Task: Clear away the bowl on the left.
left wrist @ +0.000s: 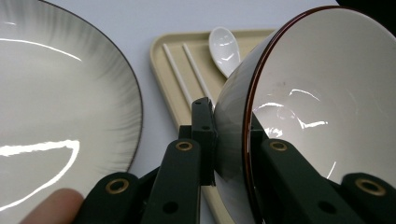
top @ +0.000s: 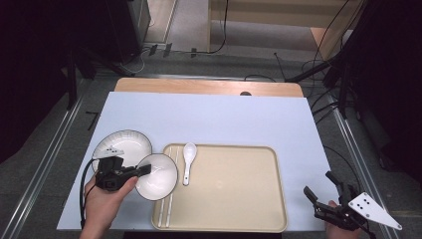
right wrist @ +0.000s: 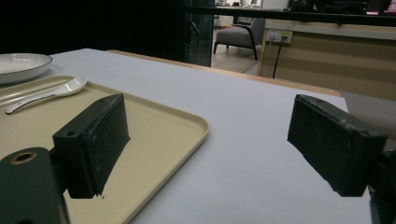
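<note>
My left gripper (top: pixel 144 170) is shut on the rim of a white bowl (top: pixel 157 176) with a dark red edge, holding it over the left edge of the beige tray (top: pixel 234 199). In the left gripper view the bowl (left wrist: pixel 317 107) is tilted, one jaw inside its wall and one outside. A white spoon (top: pixel 188 159) and a pair of white chopsticks (top: pixel 171 194) lie on the tray's left part. A white plate (top: pixel 122 147) with a dark rim rests on the table to the left. My right gripper (top: pixel 323 191) stands open at the table's near right corner, nothing between its jaws.
A white mat (top: pixel 209 119) covers the table, with a strip of wood (top: pixel 209 87) showing at the far edge. Metal rails (top: pixel 50 149) run along both sides. Cables and dark stands (top: pixel 328 69) lie on the floor beyond.
</note>
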{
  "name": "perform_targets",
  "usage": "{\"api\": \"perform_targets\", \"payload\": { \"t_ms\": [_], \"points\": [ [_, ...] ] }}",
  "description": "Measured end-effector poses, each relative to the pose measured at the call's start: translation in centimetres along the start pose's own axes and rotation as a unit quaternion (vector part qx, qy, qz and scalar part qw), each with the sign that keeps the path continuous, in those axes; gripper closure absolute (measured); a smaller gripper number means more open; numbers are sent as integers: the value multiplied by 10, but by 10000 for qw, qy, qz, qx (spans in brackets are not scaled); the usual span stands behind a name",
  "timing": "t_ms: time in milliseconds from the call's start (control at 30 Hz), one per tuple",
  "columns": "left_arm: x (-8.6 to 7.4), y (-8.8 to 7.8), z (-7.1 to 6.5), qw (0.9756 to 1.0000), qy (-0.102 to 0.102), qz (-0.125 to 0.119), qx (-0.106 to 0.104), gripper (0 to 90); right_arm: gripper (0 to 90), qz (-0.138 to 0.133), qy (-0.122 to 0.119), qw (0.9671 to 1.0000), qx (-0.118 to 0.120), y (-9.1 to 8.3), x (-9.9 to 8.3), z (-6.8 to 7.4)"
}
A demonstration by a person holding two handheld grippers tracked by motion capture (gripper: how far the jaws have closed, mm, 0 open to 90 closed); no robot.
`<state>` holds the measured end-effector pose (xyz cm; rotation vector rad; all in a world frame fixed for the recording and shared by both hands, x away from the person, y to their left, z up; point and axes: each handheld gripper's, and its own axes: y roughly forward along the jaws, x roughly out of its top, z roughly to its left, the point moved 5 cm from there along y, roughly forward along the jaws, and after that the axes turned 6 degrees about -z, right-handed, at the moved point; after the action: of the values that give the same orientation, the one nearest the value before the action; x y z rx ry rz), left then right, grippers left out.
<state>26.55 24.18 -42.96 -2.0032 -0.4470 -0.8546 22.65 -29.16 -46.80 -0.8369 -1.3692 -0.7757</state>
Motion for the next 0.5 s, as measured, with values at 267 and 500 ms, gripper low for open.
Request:
{"api": "perform_targets", "payload": {
  "t_ms": [267,500],
  "points": [
    [-13,9,-14,9998,32,169,-124,833,129,-3,8,10000,1,0,0,0],
    [-23,17,-24,9994,109,300,-117,832,129,-3,-2,10000,1,0,0,0]
  ]
}}
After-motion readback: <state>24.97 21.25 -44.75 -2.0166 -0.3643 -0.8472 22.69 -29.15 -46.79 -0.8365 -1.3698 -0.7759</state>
